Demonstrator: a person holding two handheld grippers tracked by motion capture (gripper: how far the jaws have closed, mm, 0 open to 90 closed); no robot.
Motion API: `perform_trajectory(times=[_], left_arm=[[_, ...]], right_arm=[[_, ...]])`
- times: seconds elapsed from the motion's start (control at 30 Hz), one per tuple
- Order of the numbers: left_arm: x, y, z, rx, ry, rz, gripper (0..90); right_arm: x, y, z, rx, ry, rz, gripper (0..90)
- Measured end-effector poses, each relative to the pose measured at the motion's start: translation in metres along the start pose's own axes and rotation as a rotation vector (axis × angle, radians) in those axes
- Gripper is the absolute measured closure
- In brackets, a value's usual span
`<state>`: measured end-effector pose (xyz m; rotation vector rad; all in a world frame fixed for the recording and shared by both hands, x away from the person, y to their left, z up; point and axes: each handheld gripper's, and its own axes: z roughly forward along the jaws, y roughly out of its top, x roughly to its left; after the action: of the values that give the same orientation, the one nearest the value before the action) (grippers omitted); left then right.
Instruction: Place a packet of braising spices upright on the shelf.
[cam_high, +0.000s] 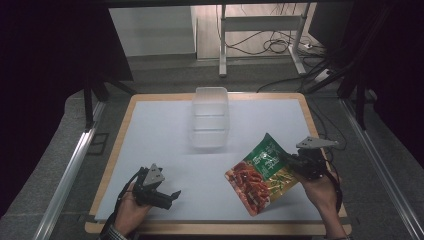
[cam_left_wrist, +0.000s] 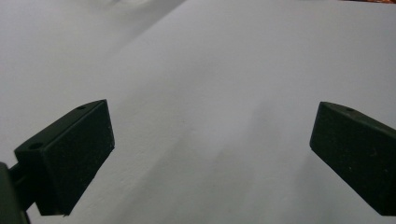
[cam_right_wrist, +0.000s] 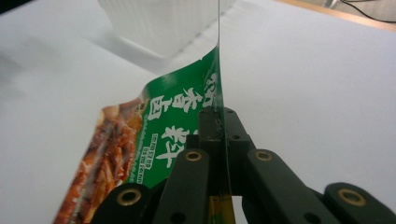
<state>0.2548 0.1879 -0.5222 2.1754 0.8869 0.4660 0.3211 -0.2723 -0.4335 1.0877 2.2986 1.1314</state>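
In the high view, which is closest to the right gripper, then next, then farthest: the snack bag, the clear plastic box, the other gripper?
1. Snack bag: clamped in the right gripper, hanging to its left.
2. Clear plastic box: up the table, toward the far edge.
3. Left gripper: across the table, near the front left.

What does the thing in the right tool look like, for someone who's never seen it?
On the white-topped table, look near the right front corner, in front of the clear plastic tub. The flat green and red printed food pouch hangs pinched by one edge in the right tool, the table's one colourful item.
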Motion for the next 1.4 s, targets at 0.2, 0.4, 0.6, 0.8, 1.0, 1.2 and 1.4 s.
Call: perform_trajectory(times=[0.2,0.4,0.6,0.8,1.0,1.2,1.4], left_arm=[[-0.001,0.0,0.001,-0.001,0.0,0.001,0.0],[0.0,0.001,0.0,-0.008,0.0,0.003,0.0],[0.0,0.001,-0.001,-0.023,-0.015,-0.013,0.0],[0.0,0.002,-0.001,-0.026,-0.023,-0.018,0.0],[0.0,0.002,-0.001,-0.028,-0.025,-0.018,0.0],[0.0,0.002,-0.001,-0.029,-0.024,-0.016,0.0],[0.0,0.002,-0.001,-0.024,-0.022,-0.011,0.0]], right_arm=[[0.01,0.01,-0.011,-0.036,0.03,-0.03,88.7],[0.023,0.025,-0.02,-0.038,0.049,-0.064,88.8],[0.033,0.04,-0.026,-0.055,0.102,-0.076,88.9],[0.043,0.054,-0.031,-0.08,0.111,-0.091,89.0],[0.044,0.062,-0.031,-0.09,0.117,-0.093,89.0],[0.043,0.074,-0.03,-0.098,0.11,-0.108,89.0],[0.033,0.089,-0.025,-0.107,0.069,-0.111,89.1]])
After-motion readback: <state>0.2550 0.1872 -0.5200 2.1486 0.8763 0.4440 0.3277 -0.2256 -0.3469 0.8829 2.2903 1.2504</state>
